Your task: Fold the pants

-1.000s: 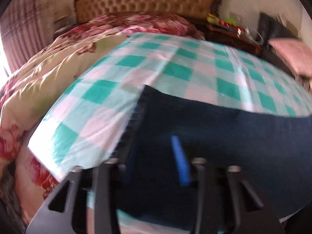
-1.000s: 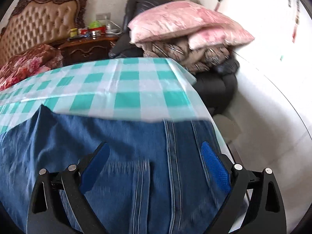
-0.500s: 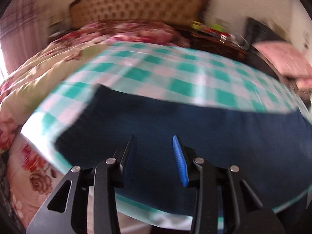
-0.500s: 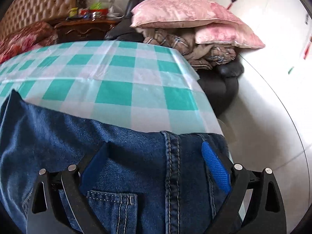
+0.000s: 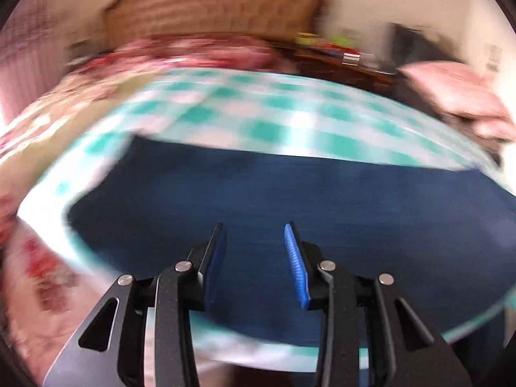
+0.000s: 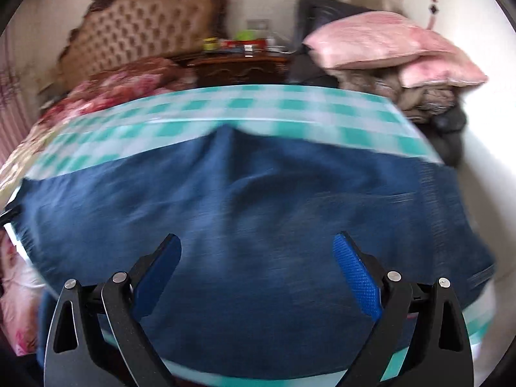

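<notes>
Dark blue jeans [image 5: 290,200] lie spread across a table covered with a teal and white checked cloth [image 5: 258,113]. My left gripper [image 5: 254,235] is open and empty, held above the near part of the jeans. In the right wrist view the jeans [image 6: 258,200] fill the middle, with a raised fold near their far edge on the checked cloth [image 6: 258,106]. My right gripper [image 6: 258,248] is wide open and empty above the jeans. Both views are blurred by motion.
A bed with a tufted headboard [image 6: 145,32] and floral bedding [image 6: 122,87] stands behind left. A dark wooden nightstand [image 6: 242,64] holds small items. Pink pillows [image 6: 380,42] lie on a dark chair at the right, beside a white wall.
Both grippers have pulled back and swung left, showing more of the jeans. The left gripper has opened from nearly shut a second ago. The right gripper stays wide open.
</notes>
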`<action>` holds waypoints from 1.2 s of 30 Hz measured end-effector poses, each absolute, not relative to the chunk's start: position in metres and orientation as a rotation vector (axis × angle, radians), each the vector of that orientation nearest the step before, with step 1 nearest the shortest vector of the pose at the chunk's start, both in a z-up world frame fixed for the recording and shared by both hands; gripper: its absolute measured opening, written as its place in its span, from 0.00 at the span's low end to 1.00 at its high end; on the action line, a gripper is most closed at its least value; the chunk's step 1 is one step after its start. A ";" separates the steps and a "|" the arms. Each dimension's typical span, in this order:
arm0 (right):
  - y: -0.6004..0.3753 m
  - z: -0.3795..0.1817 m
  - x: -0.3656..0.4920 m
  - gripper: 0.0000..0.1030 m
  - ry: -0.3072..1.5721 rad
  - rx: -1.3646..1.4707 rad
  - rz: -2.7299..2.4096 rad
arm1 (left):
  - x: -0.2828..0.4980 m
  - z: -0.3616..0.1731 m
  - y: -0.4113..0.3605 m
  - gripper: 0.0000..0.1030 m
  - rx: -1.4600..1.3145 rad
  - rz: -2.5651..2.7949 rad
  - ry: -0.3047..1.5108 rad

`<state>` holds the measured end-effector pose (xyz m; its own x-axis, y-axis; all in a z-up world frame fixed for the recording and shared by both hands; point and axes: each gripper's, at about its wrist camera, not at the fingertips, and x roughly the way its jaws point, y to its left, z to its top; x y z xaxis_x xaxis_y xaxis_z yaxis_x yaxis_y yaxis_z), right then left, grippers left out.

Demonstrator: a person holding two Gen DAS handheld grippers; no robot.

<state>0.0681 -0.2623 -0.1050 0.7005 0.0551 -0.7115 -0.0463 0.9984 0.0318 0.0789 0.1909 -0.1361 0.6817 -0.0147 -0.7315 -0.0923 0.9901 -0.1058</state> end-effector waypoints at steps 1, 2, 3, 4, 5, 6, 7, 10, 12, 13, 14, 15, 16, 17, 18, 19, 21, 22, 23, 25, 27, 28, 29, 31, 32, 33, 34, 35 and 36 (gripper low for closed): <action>-0.249 -0.110 0.068 0.88 0.798 0.011 0.074 | 0.082 -0.137 0.175 0.36 -0.131 -0.004 0.821; -0.239 -0.114 0.067 0.88 0.812 0.009 0.077 | 0.085 -0.139 0.157 0.36 -0.120 -0.056 0.822; -0.232 -0.119 0.067 0.88 0.829 0.007 0.076 | 0.088 -0.142 0.137 0.38 -0.104 -0.107 0.822; -0.226 -0.124 0.067 0.88 0.841 0.004 0.084 | 0.091 -0.146 0.120 0.39 -0.085 -0.138 0.826; -0.221 -0.128 0.066 0.88 0.858 -0.007 0.094 | 0.093 -0.151 0.107 0.39 -0.057 -0.153 0.835; -0.217 -0.131 0.063 0.88 0.867 -0.029 0.101 | 0.095 -0.157 0.100 0.39 -0.012 -0.140 0.848; -0.215 -0.132 0.060 0.88 0.867 -0.054 0.101 | 0.095 -0.160 0.099 0.39 0.008 -0.135 0.840; -0.219 -0.142 0.052 0.88 0.891 -0.109 0.071 | 0.100 -0.160 0.128 0.39 -0.061 -0.084 0.849; -0.225 -0.150 0.049 0.89 0.915 -0.081 0.062 | 0.110 -0.154 0.149 0.40 -0.066 0.006 0.853; -0.227 -0.152 0.046 0.89 0.910 -0.074 0.062 | 0.113 -0.147 0.152 0.40 -0.083 -0.007 0.835; -0.226 -0.153 0.044 0.89 0.903 -0.091 0.064 | 0.117 -0.140 0.152 0.40 -0.095 -0.029 0.816; -0.224 -0.153 0.043 0.89 0.903 -0.114 0.063 | 0.126 -0.131 0.148 0.41 -0.090 -0.051 0.800; -0.224 -0.153 0.042 0.89 0.899 -0.123 0.061 | 0.137 -0.127 0.140 0.45 -0.068 -0.073 0.799; -0.224 -0.153 0.043 0.89 0.905 -0.113 0.057 | 0.148 -0.126 0.130 0.47 -0.043 -0.098 0.810; -0.225 -0.153 0.044 0.90 0.908 -0.104 0.055 | 0.160 -0.128 0.122 0.49 -0.022 -0.113 0.827; -0.224 -0.154 0.044 0.90 0.909 -0.103 0.054 | 0.175 -0.134 0.112 0.49 0.010 -0.119 0.856; -0.222 -0.153 0.043 0.90 0.909 -0.110 0.049 | 0.196 -0.148 0.104 0.49 0.074 -0.113 0.918; -0.222 -0.153 0.042 0.90 0.911 -0.109 0.046 | 0.203 -0.154 0.108 0.54 0.073 -0.094 0.941; -0.222 -0.153 0.042 0.90 0.913 -0.110 0.046 | 0.205 -0.156 0.117 0.66 0.040 -0.082 0.939; -0.225 -0.149 0.040 0.90 0.918 -0.105 0.040 | 0.205 -0.158 0.144 0.66 -0.014 0.001 0.949; -0.232 -0.144 0.039 0.90 0.913 -0.073 0.022 | 0.197 -0.156 0.177 0.65 -0.065 0.076 0.944; -0.238 -0.140 0.038 0.90 0.904 -0.051 0.002 | 0.189 -0.156 0.192 0.65 -0.084 0.115 0.945; -0.242 -0.138 0.038 0.90 0.898 -0.045 -0.016 | 0.180 -0.155 0.206 0.65 -0.101 0.138 0.944; -0.253 -0.132 0.038 0.90 0.874 -0.044 -0.080 | 0.165 -0.156 0.225 0.67 -0.122 0.176 0.960; -0.257 -0.131 0.038 0.90 0.869 -0.045 -0.106 | 0.155 -0.159 0.236 0.70 -0.135 0.213 0.972; -0.262 -0.131 0.039 0.90 0.870 -0.042 -0.131 | 0.147 -0.160 0.243 0.80 -0.144 0.231 0.973; -0.266 -0.133 0.041 0.90 0.881 -0.037 -0.150 | 0.139 -0.162 0.249 0.86 -0.151 0.254 0.973; -0.271 -0.137 0.044 0.90 0.903 -0.028 -0.172 | 0.133 -0.163 0.252 0.87 -0.144 0.265 0.964; -0.275 -0.141 0.046 0.90 0.923 -0.021 -0.186 | 0.127 -0.162 0.252 0.91 -0.131 0.284 0.964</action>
<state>0.0465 -0.2752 -0.1408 0.5888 -0.1692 -0.7904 0.1509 0.9837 -0.0981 0.1269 0.2524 -0.1618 0.5369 0.1799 -0.8243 -0.2955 0.9552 0.0160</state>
